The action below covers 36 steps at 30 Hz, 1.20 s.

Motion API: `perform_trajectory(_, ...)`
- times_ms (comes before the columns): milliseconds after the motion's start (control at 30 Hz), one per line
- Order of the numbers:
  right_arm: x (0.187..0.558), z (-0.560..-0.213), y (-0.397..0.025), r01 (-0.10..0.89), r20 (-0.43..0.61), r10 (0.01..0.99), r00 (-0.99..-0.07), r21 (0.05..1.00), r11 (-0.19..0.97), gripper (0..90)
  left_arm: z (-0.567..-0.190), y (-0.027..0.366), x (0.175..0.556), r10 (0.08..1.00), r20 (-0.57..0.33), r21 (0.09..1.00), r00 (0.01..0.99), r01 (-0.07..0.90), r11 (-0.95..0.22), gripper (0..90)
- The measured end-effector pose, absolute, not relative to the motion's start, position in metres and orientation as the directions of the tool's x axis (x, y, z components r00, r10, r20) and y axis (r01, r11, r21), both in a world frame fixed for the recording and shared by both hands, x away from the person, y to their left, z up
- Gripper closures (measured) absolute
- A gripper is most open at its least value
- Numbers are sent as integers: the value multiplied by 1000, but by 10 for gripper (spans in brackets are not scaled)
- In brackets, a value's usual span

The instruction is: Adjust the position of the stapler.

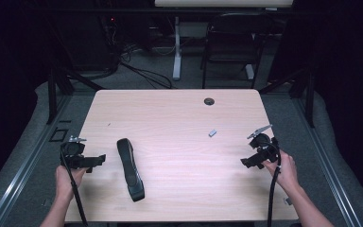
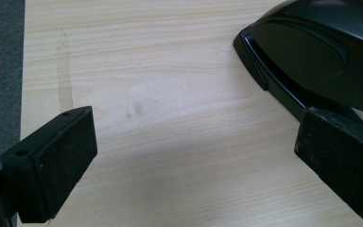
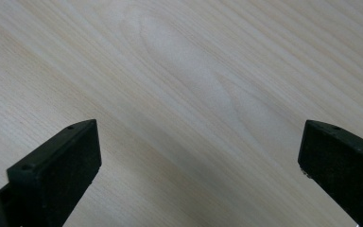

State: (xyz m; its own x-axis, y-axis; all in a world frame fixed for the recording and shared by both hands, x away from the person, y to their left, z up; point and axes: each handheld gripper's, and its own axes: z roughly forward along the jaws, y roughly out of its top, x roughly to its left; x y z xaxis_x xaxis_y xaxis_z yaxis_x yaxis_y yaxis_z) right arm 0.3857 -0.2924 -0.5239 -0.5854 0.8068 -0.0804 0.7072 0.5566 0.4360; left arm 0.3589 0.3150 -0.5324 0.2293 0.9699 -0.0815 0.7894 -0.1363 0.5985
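Left tongs (image 1: 97,160) spread wide, held low and level at the worktop (image 1: 179,113) edge, aimed at the black stapler (image 1: 130,168) just beside them, so we judge a grasp is coming. Small staple block (image 1: 212,133) lies mid-right. Right tongs (image 1: 246,162) spread too, tilted inward, well apart from the stapler.

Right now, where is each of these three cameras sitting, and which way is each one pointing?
High view: fixed above the person's side, looking forward and down on the table; forearms, both hands, left gripper and right gripper show.
Left gripper view: rides the left gripper, looking along its open jaws at the black stapler close by.
Right gripper view: rides the right gripper, looking past its open jaws at bare wood.
Shared: the stapler appears in the high and left gripper views.
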Motion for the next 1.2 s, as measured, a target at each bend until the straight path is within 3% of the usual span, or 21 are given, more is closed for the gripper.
perform_trajectory(367,394,-531,-292,710,-2,793,-610,443,547,0,-528,313,355,973,-60,599,223,787,-144,2)
perform_trajectory(767,384,-524,-284,668,-86,760,-644,420,614,0,-520,288,349,956,-11,609,294,760,-226,39)
perform_trajectory(833,387,-519,-281,663,-95,762,-640,431,612,0,-522,284,349,945,8,598,328,756,-267,140)
perform_trajectory(900,391,-520,-277,652,-103,751,-652,428,626,0,-522,282,348,931,28,589,364,746,-310,186)
perform_trajectory(967,391,-521,-274,650,-112,748,-655,422,632,0,-520,280,347,924,36,592,381,736,-327,327)
perform_trajectory(1000,391,-523,-271,649,-99,744,-660,424,632,0,-520,280,346,922,29,596,386,734,-326,327)
perform_trajectory(1067,389,-526,-270,648,-104,733,-672,398,650,0,-518,278,343,915,12,602,403,728,-328,446)
perform_trajectory(1133,387,-528,-271,646,-117,728,-675,384,660,0,-518,276,341,902,8,603,432,717,-349,480)
perform_trajectory(1200,388,-527,-274,651,-112,741,-662,405,643,0,-517,272,337,876,-7,609,483,697,-379,628)
